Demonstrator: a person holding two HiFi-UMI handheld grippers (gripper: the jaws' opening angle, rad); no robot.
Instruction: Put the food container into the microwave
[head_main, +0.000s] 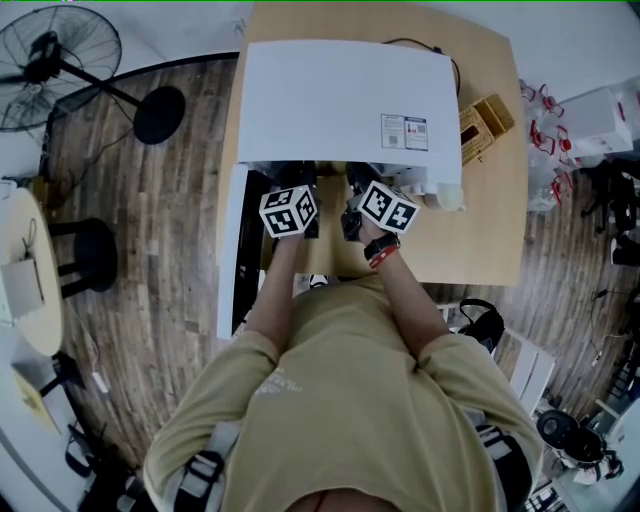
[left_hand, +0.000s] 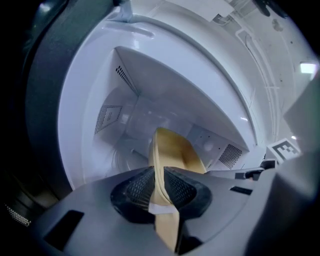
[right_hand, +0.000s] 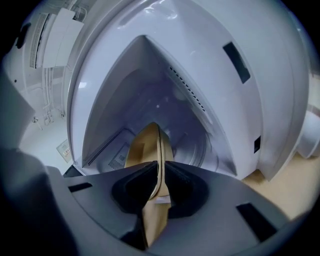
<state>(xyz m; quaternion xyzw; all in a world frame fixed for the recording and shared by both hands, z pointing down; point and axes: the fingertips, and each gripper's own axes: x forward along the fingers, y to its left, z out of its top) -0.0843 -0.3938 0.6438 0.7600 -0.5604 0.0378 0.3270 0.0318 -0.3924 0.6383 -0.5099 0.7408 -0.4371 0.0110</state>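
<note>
A tan paper food container (left_hand: 175, 150) is held edge-on by its rim between both grippers, at the mouth of the open white microwave (head_main: 340, 100). In the left gripper view, my left gripper (left_hand: 159, 186) is shut on one side of the rim, with the white cavity and its glass turntable (left_hand: 122, 156) just beyond. My right gripper (right_hand: 159, 184) is shut on the other side of the container (right_hand: 147, 145). From the head view, the left gripper (head_main: 303, 187) and right gripper (head_main: 360, 185) reach side by side under the microwave's front edge, and the container is hidden.
The microwave door (head_main: 232, 250) hangs open at the left. The microwave stands on a wooden table (head_main: 490, 220) with a small wooden box (head_main: 484, 125) behind it at the right. A floor fan (head_main: 60, 65) and a black stool (head_main: 90, 255) stand at the left.
</note>
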